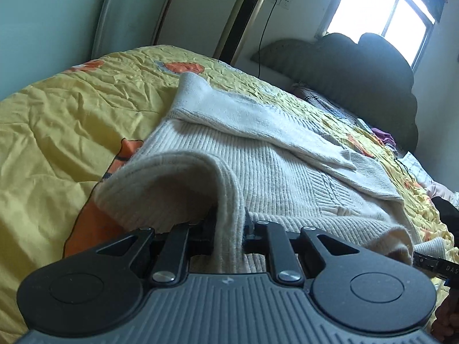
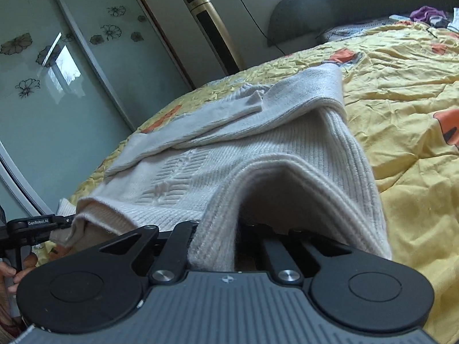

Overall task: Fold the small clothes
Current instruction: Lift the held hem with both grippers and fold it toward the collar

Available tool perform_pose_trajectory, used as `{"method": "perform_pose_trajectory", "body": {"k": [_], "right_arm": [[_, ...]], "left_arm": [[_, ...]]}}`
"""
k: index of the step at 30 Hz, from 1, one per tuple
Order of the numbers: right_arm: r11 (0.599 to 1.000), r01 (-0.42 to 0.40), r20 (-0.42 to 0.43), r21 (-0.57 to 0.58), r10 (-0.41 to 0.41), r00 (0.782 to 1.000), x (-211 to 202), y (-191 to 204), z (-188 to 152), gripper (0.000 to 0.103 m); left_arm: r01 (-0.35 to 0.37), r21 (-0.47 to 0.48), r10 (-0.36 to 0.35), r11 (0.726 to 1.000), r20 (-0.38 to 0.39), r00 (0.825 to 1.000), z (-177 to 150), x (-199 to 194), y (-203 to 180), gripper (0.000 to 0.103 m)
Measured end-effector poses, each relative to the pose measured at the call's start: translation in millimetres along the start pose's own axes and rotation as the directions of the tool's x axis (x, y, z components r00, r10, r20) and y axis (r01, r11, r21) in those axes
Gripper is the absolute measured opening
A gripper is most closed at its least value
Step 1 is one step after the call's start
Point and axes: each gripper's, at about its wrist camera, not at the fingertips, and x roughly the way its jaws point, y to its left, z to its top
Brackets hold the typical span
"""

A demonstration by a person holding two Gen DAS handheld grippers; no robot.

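1. Left gripper (image 1: 228,236) and right gripper (image 2: 218,243) each pinch the cream knit sweater's (image 1: 258,154) near hem.
2. Sweater lies ahead on the yellow quilt (image 1: 57,109).
3. Uneven lifting could spill the folded sleeves (image 1: 258,120).

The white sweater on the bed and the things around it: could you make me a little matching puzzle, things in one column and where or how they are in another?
Things:
1. white knit sweater
2. yellow quilt
3. gold tower fan
4. purple cloth

Descriptions:
A. stands upright by the wall, plugged into a socket
B. lies crumpled at the head of the bed
C. its near edge is pinched by both the left gripper and the right gripper
D. spread over the bed, printed with orange shapes

Pairs: 1-C, 2-D, 3-A, 4-B
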Motion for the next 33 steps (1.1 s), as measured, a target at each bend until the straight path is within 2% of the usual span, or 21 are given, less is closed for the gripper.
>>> {"method": "perform_pose_trajectory", "body": {"k": [7,13,17,23,33], "right_arm": [[1.0,0.014,0.011,-0.027,-0.014,1.0,-1,4,-3,0.012],[0.999,0.02,0.017,-0.036,-0.02,1.0,-1,6,-5,0.013],[0.999,0.023,0.01,-0.028,-0.023,1.0,0,6,-3,0.013],[0.999,0.031,0.014,-0.044,-0.031,0.999,-5,16,8,0.012],[0.995,0.037,0.069,-0.089,-0.031,0.997,-5,25,30,0.009]], "left_arm": [[-0.046,0.063,0.045,0.997,0.016,0.999,-4,0,-12,0.015],[-0.039,0.045,0.039,0.998,0.012,0.999,-3,0,-9,0.015],[-0.06,0.056,0.06,0.997,0.003,0.998,1,-1,-14,0.015],[-0.114,0.127,0.11,0.985,0.034,0.993,12,-4,-32,0.015],[-0.196,0.199,0.194,0.96,0.032,0.981,27,7,-46,0.015]]}}
